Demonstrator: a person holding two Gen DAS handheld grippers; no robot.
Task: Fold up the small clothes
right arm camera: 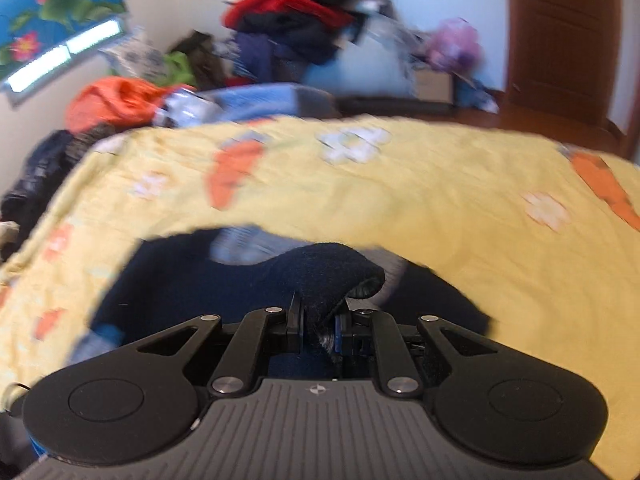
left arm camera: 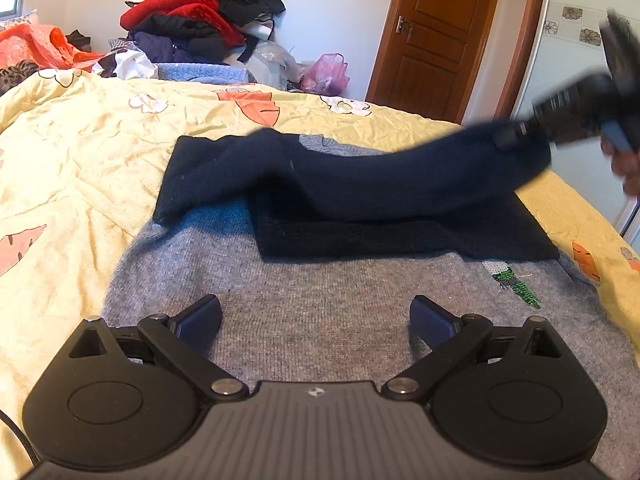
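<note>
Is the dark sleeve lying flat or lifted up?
Lifted: the right gripper pinches the dark sleeve above the grey sweater.

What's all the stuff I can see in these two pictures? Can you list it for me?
sweater: one, grey body with dark navy sleeves, spread on the bed.
right-hand sleeve: one, dark navy, its end lifted off the bed.
bedspread: one, yellow with carrots and flowers, covering the bed.
clothes pile: one heap, red, black and navy, against the far wall.
orange plastic bag: one, far left.
pink plastic bag: one, by the door.
door: one, brown wood, far right.
left tongs: black, open, hovering over the grey body.
right tongs: black, shut on the sleeve end.
hand: one, partly visible at the right edge, blurred.
</note>
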